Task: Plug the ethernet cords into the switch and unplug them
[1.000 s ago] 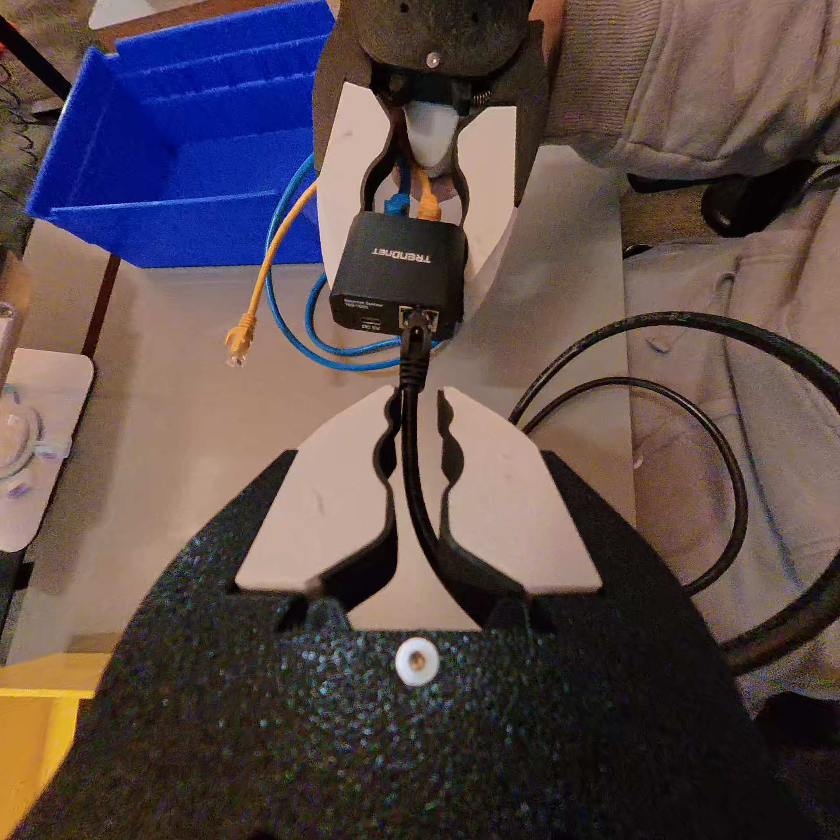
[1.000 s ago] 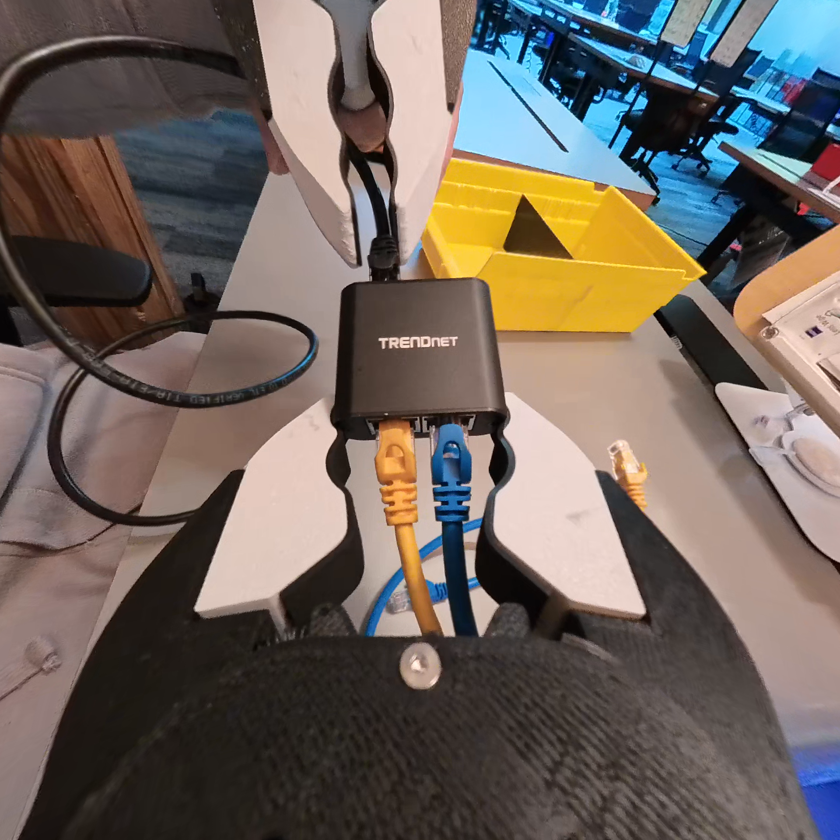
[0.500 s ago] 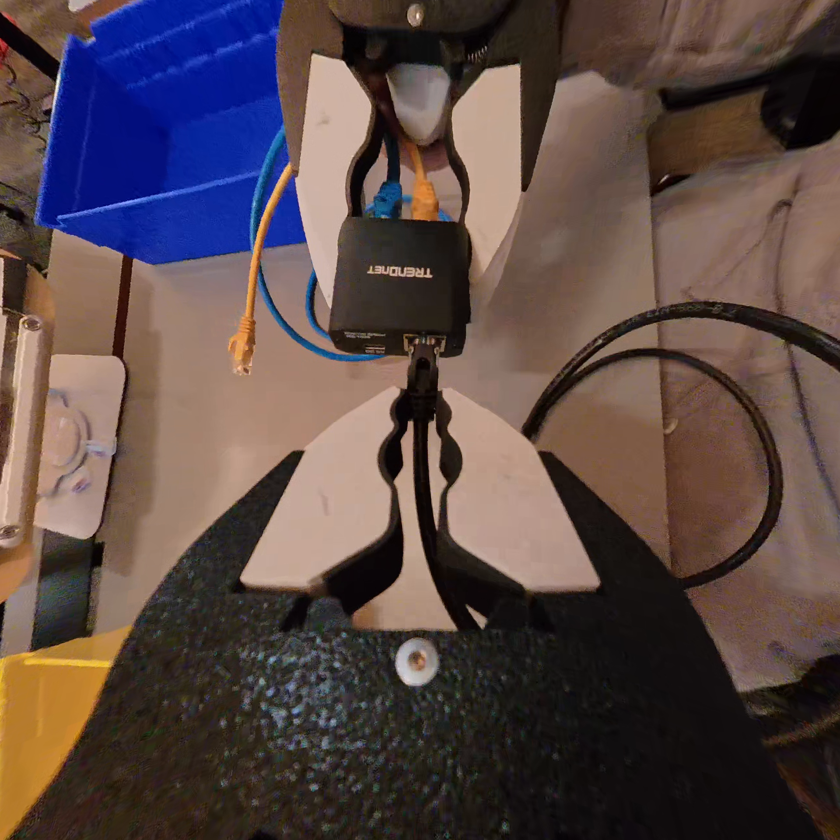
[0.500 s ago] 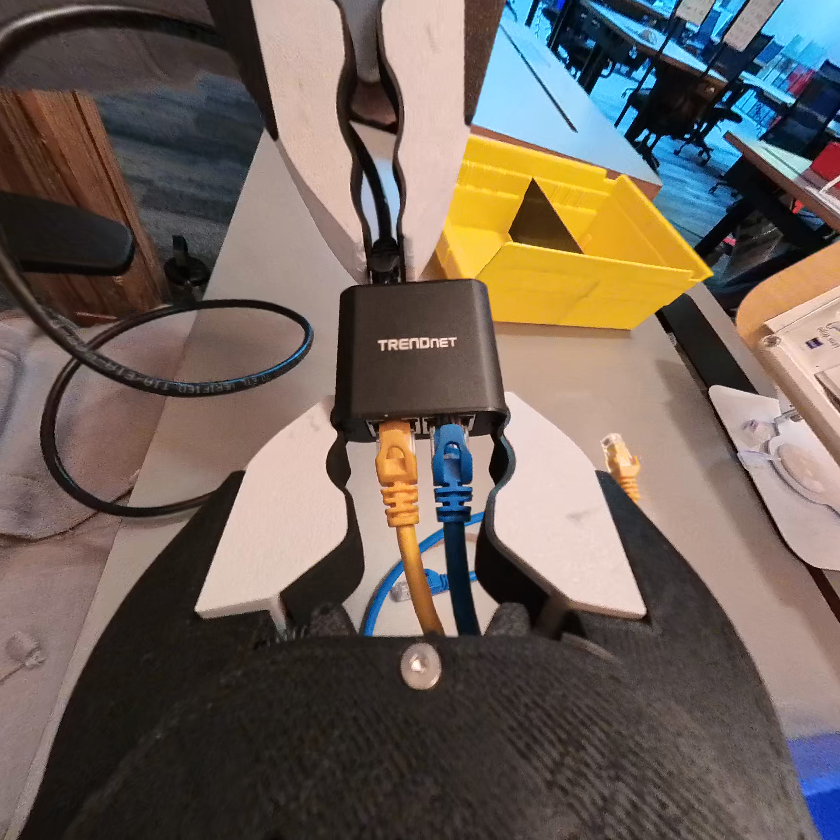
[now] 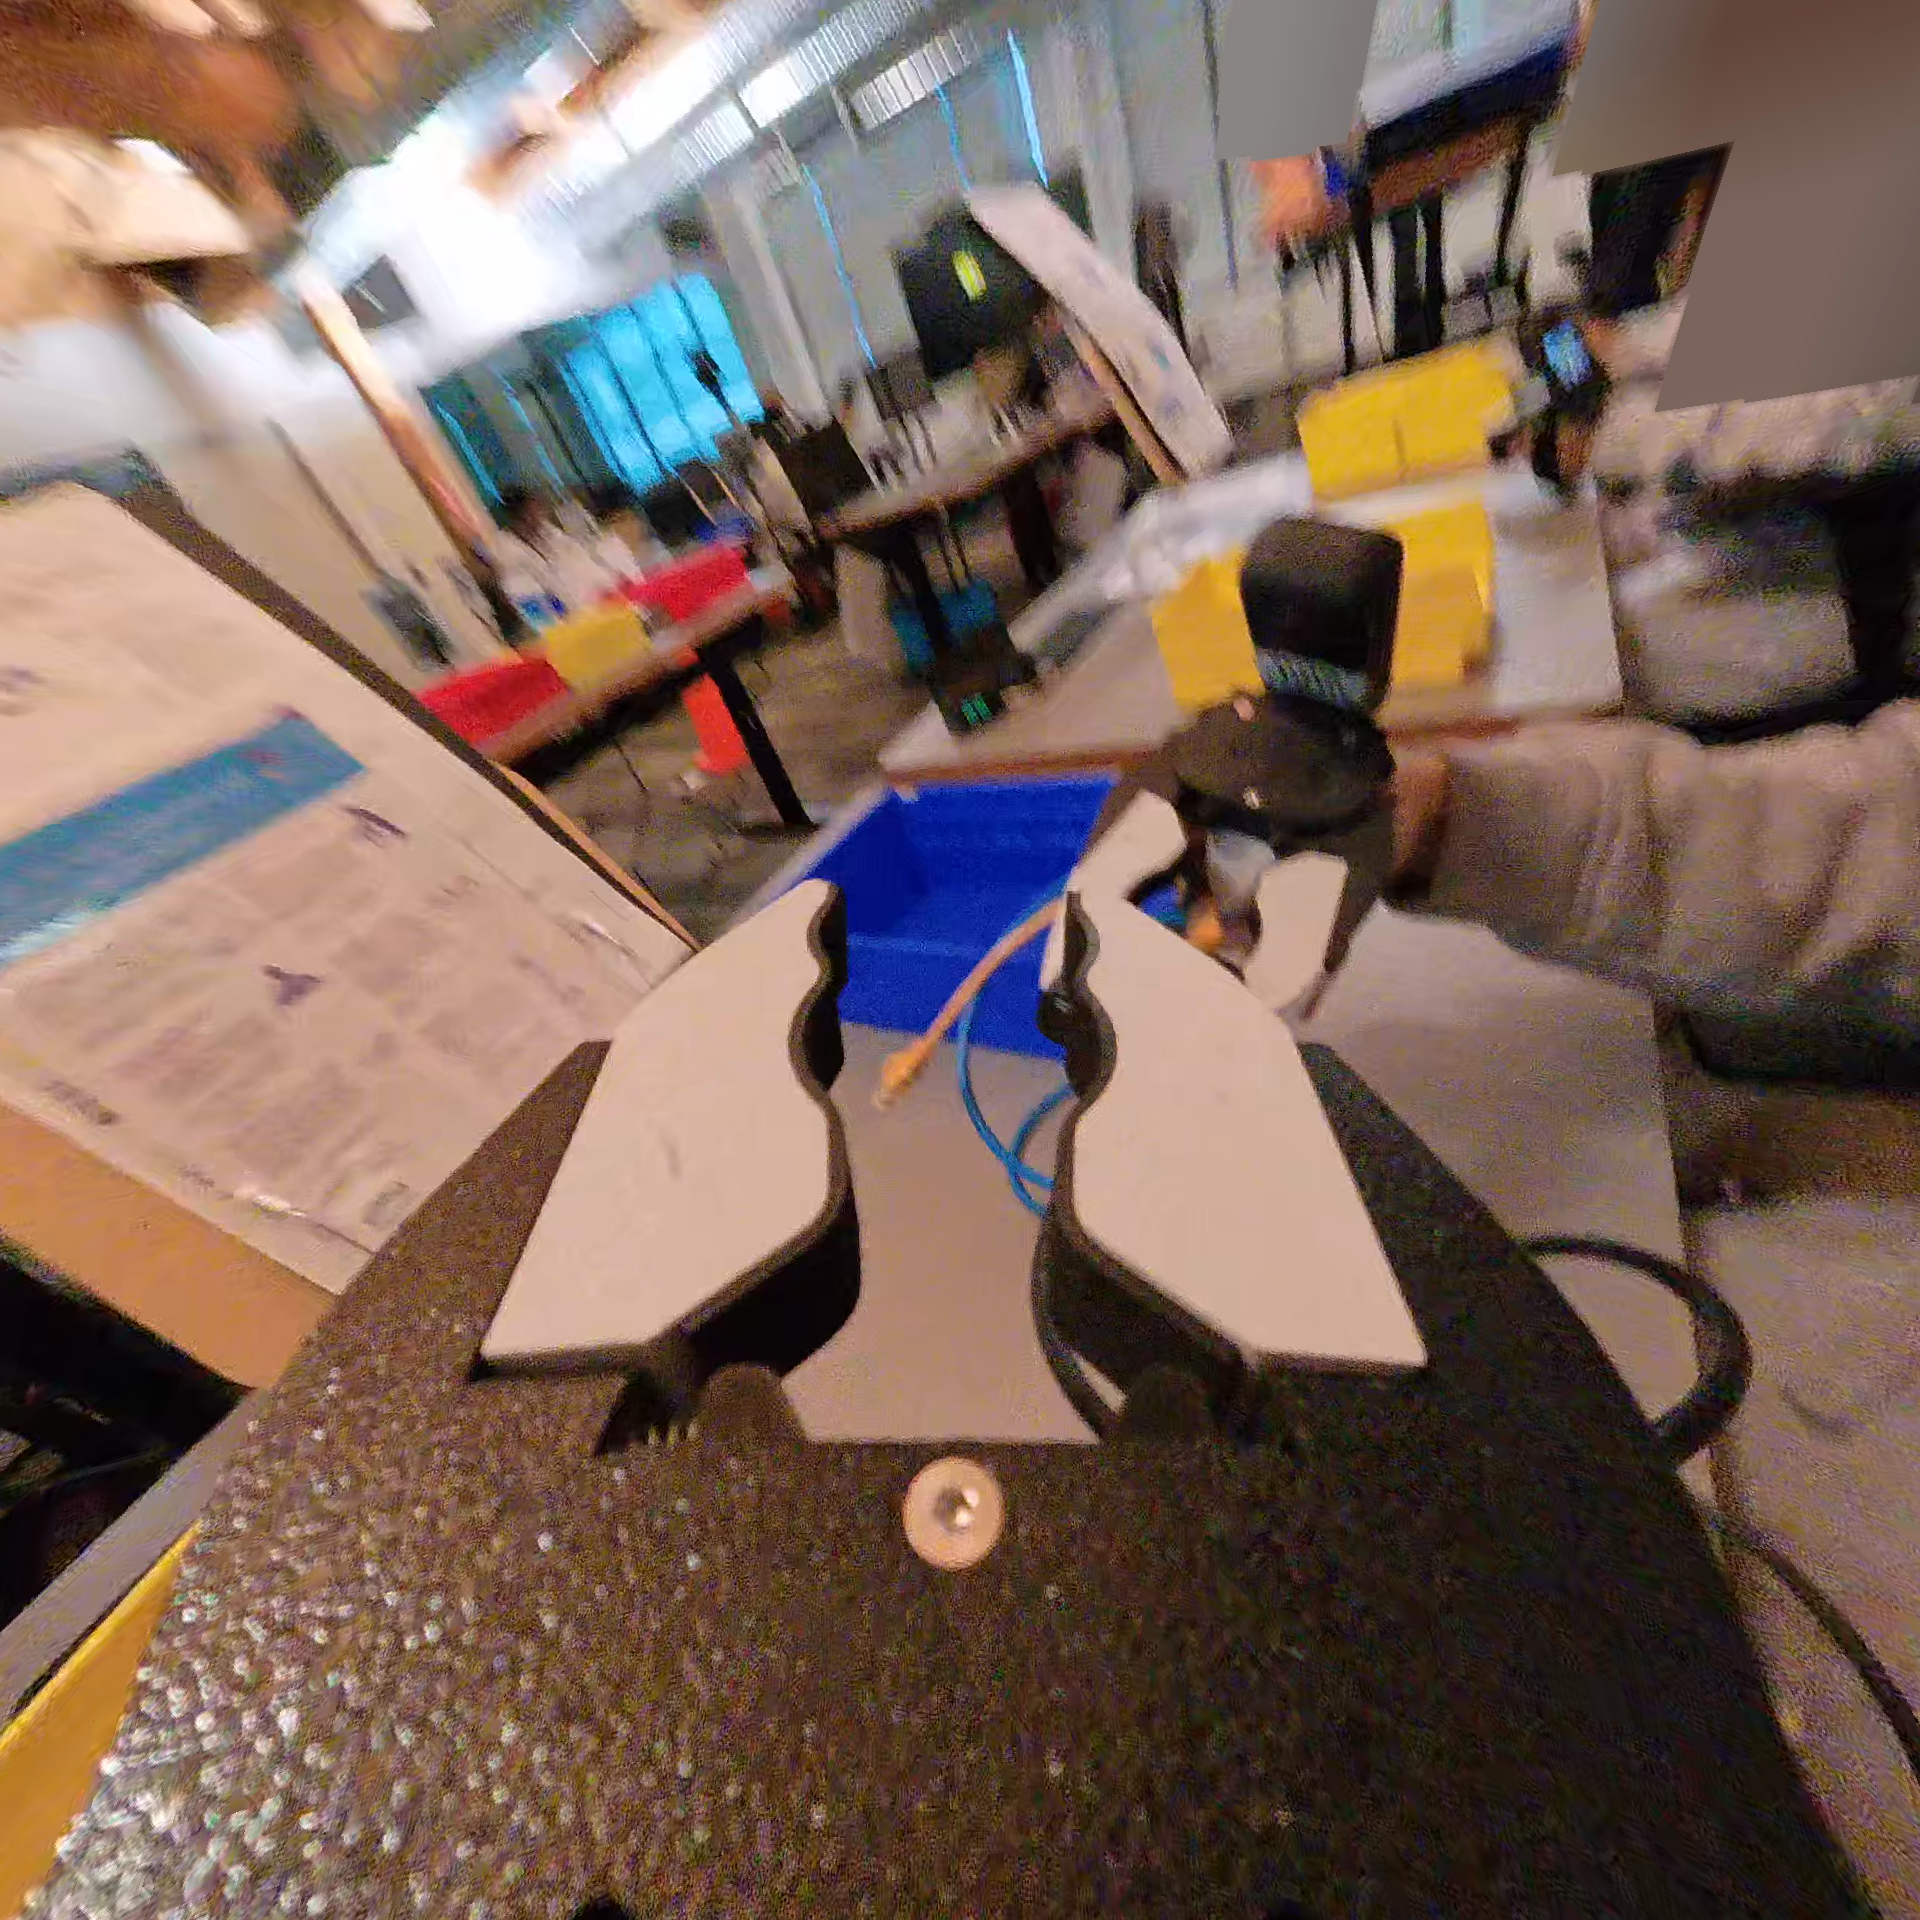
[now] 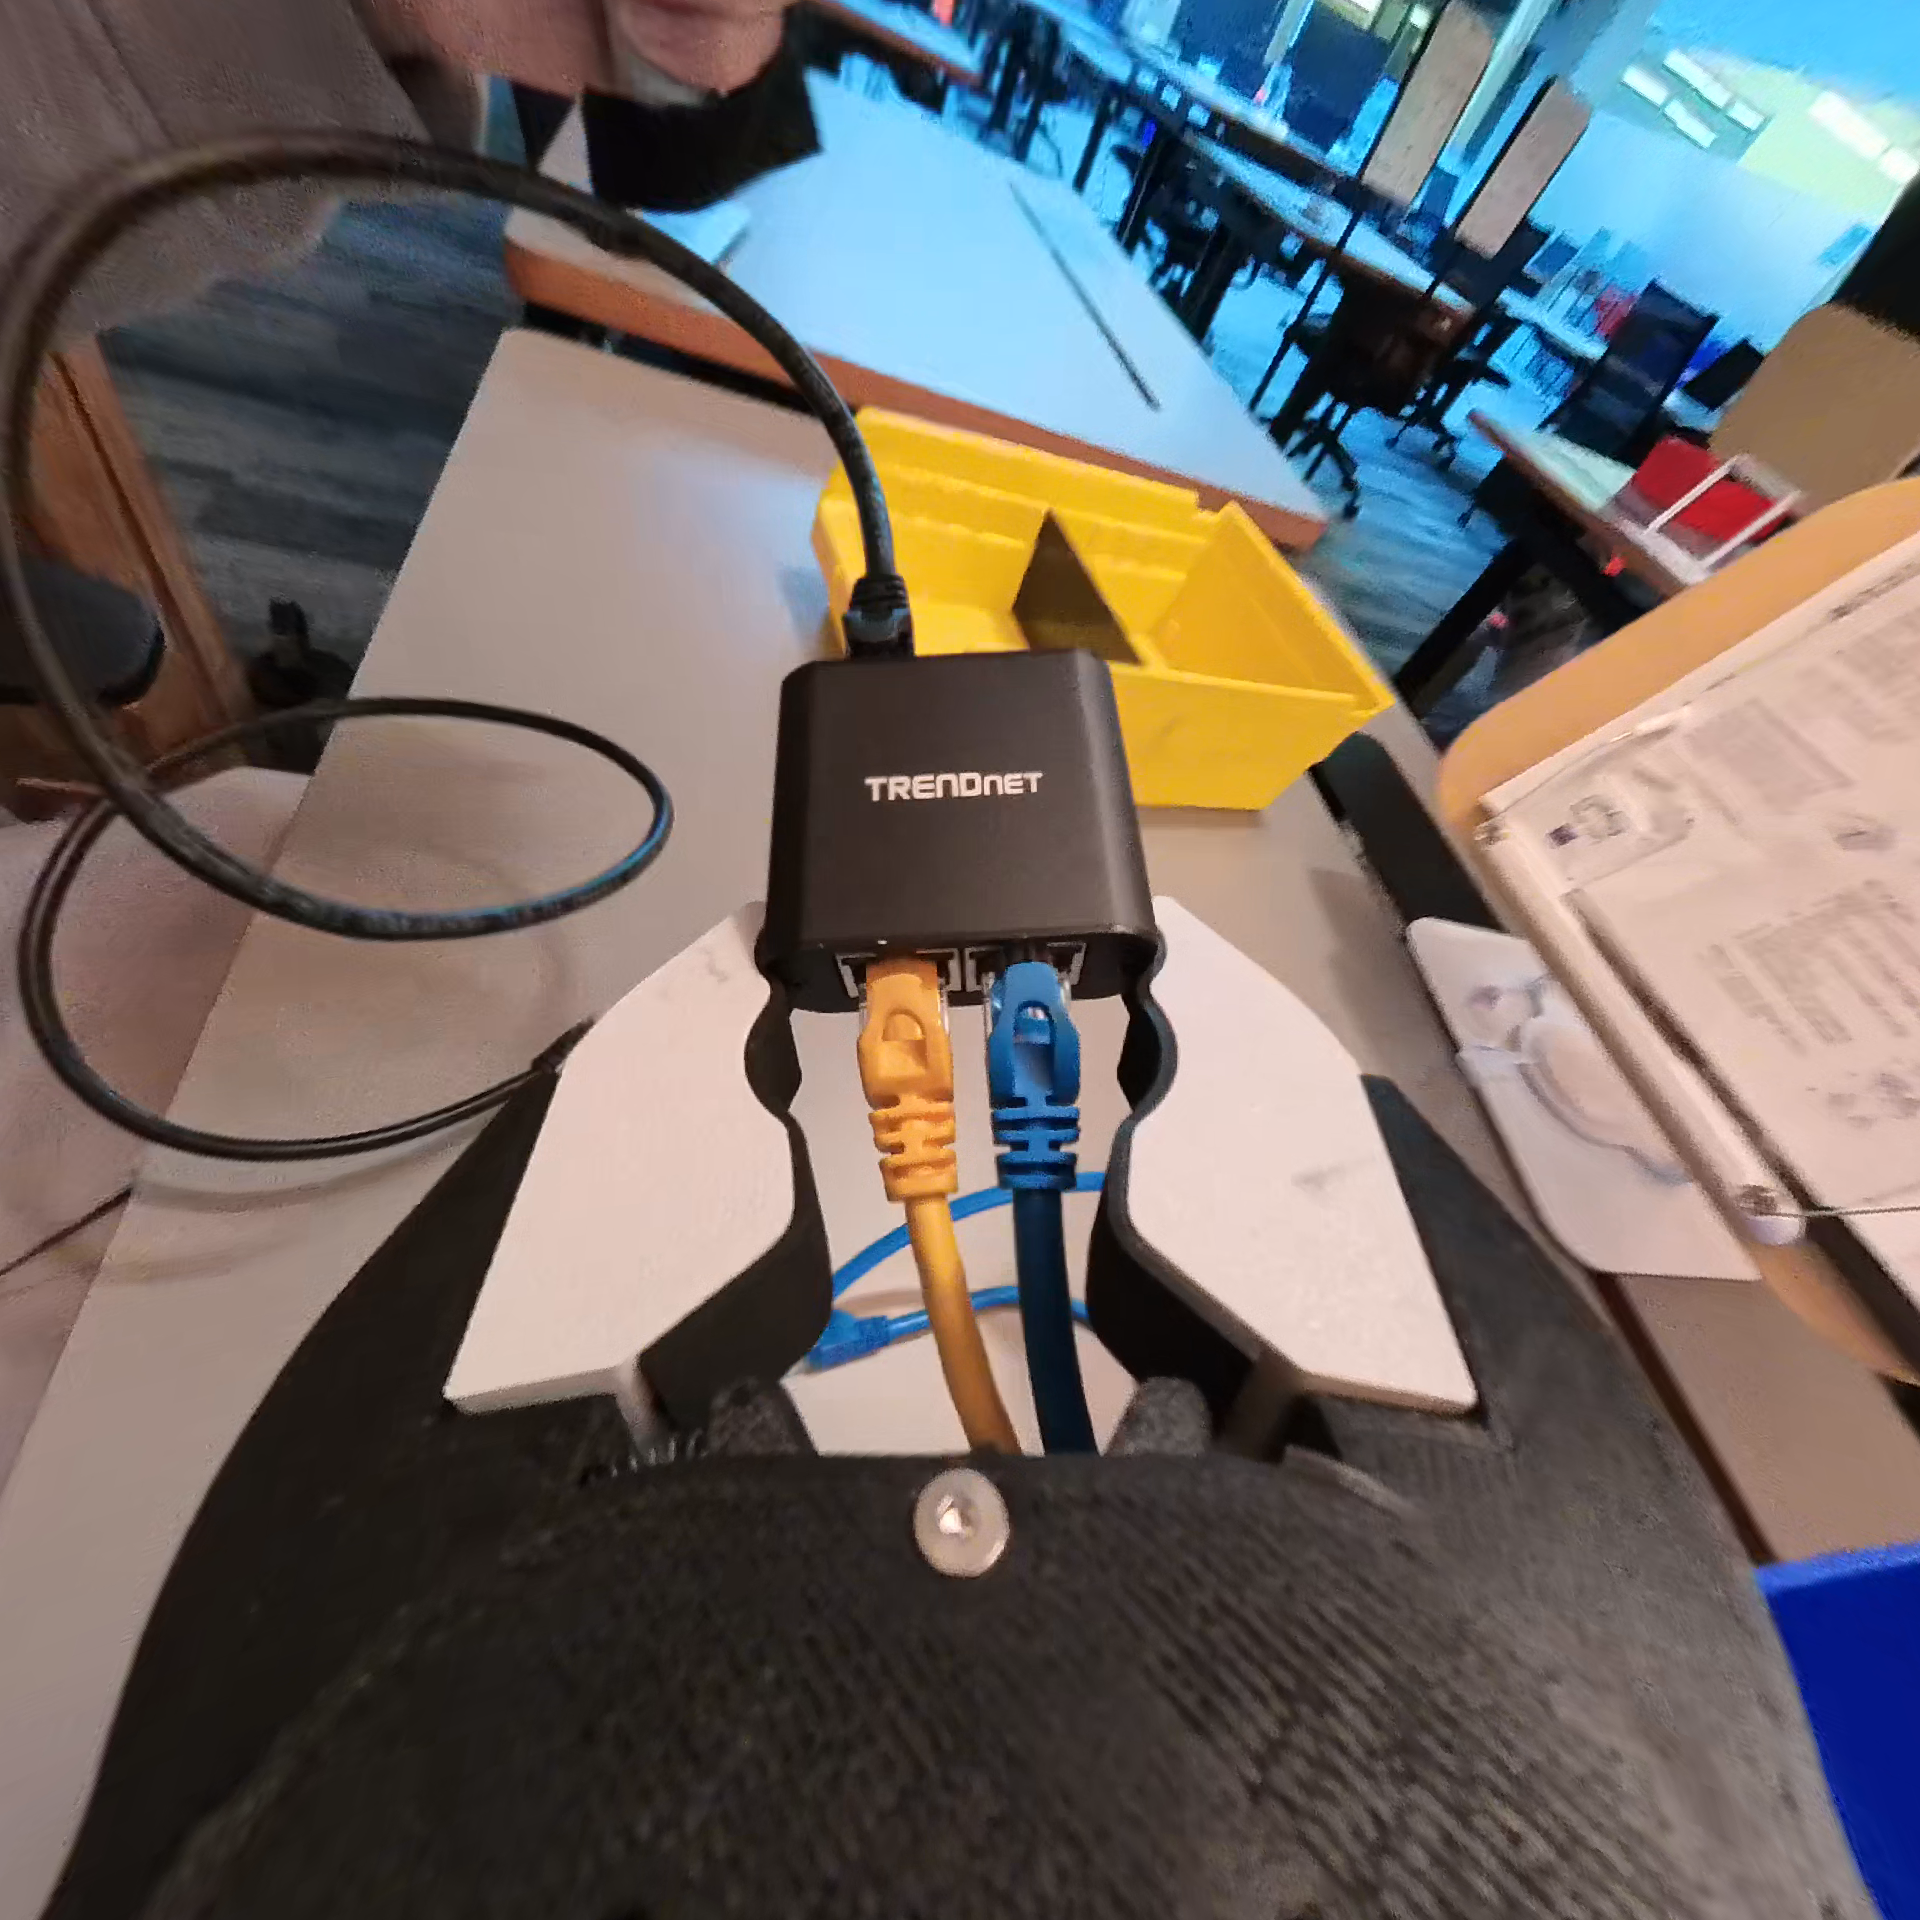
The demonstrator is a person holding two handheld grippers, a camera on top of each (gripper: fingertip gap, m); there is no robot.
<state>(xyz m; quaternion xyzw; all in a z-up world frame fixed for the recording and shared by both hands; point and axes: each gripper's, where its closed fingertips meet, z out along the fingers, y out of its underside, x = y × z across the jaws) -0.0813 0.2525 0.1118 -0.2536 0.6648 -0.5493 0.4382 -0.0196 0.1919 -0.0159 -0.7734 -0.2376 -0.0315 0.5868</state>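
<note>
R gripper (image 6: pixel 961 971) clamps smooth boxy switch (image 6: pixel 956 800); L gripper (image 5: pixel 940 971) prob. empty.

Black switch (image 6: pixel 956 810), three cords plugged

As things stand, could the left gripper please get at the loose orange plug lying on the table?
Probably yes: the left gripper is open and empty, and the loose orange plug lies on bare table just beyond its fingertips with nothing between, though the frame is blurred.
</note>
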